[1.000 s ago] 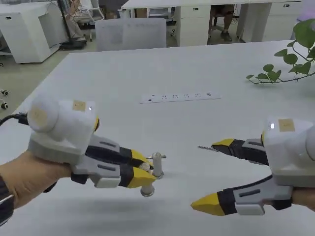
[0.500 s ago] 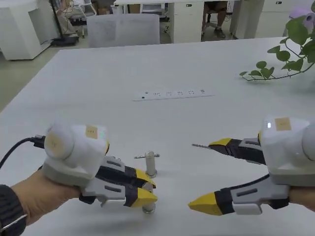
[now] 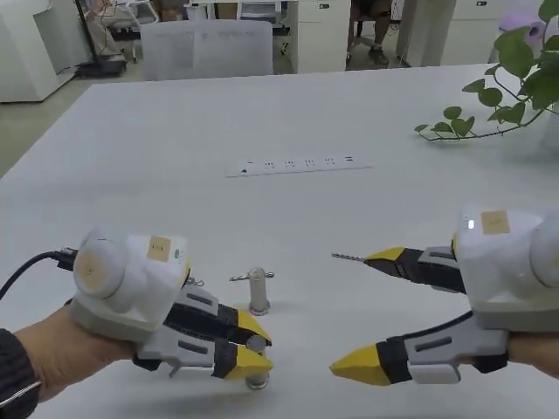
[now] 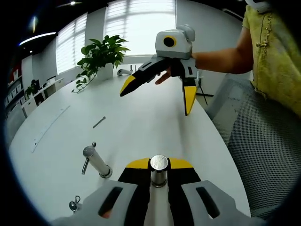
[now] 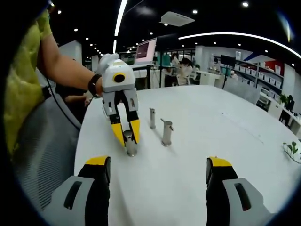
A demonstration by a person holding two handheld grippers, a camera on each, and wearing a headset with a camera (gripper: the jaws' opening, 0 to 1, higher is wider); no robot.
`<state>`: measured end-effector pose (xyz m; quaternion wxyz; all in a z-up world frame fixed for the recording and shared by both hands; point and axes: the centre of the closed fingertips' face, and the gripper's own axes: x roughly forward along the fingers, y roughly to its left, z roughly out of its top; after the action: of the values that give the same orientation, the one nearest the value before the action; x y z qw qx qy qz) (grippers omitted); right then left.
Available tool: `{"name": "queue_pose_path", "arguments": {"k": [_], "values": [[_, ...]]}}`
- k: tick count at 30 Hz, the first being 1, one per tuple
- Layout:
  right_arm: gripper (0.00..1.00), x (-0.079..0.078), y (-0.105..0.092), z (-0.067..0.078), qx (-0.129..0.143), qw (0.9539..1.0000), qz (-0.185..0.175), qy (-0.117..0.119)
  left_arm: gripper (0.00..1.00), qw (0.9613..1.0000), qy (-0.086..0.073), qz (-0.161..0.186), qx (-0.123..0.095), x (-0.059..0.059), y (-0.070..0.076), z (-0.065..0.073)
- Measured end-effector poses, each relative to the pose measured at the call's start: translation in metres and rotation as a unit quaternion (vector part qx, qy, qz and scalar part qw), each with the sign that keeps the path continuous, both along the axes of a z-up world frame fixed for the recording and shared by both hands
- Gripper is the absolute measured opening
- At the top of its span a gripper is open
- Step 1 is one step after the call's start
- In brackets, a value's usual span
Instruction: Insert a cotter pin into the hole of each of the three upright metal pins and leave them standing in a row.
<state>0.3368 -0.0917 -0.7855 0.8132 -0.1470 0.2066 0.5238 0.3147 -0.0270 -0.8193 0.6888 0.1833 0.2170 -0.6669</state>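
table: white workbench (image 3: 367, 105) | on it: power strip (image 3: 297, 164), leafy plant (image 3: 515, 78) | beyond: grey chair (image 3: 210, 48), white cabinets (image 3: 321, 39) | light: blinded windows (image 4: 141, 21), ceiling strip lights (image 5: 235, 33)

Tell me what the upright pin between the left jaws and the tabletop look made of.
Upright pin: metal, probably steel; silver-grey, with a bright glint on its flat top. Tabletop: smooth, matte white, likely laminate; the core is hidden.

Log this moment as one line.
left gripper: shut on near pin | right gripper: open | neighbour pin: cotter fitted | loose cotter pin: on table
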Motion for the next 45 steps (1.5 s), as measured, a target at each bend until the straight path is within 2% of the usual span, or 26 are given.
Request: {"name": "queue_pose_path", "arguments": {"k": [4, 15, 24, 34, 38, 45], "values": [[0.85, 0.0, 0.001, -0.001, -0.003, 1.0, 0.0, 0.002, 0.11, 0.9998, -0.008, -0.015, -0.006, 0.0, -0.001, 0.0], [0.84, 0.0, 0.001, -0.004, -0.01, 0.9999, 0.002, 0.005, 0.11, 0.9984, -0.01, -0.047, -0.029, -0.003, 0.0, 0.001], [0.84, -0.001, 0.0, -0.006, -0.017, 0.9998, 0.003, 0.009, 0.12, 0.9973, -0.01, -0.064, -0.036, -0.005, -0.001, 0.003], [0.84, -0.001, 0.001, -0.007, -0.024, 0.9997, 0.004, 0.009, 0.13, 0.9976, -0.007, -0.058, -0.037, -0.003, 0.001, 0.001], [0.84, -0.002, 0.001, -0.007, -0.026, 0.9996, 0.004, 0.009, 0.19, 0.9978, 0.003, -0.041, -0.051, 0.001, 0.001, 0.006], [0.84, -0.003, 0.002, -0.008, -0.026, 0.9996, 0.004, 0.01, 0.2, 0.998, 0.002, -0.031, -0.055, 0.0, 0.003, 0.015]]}}
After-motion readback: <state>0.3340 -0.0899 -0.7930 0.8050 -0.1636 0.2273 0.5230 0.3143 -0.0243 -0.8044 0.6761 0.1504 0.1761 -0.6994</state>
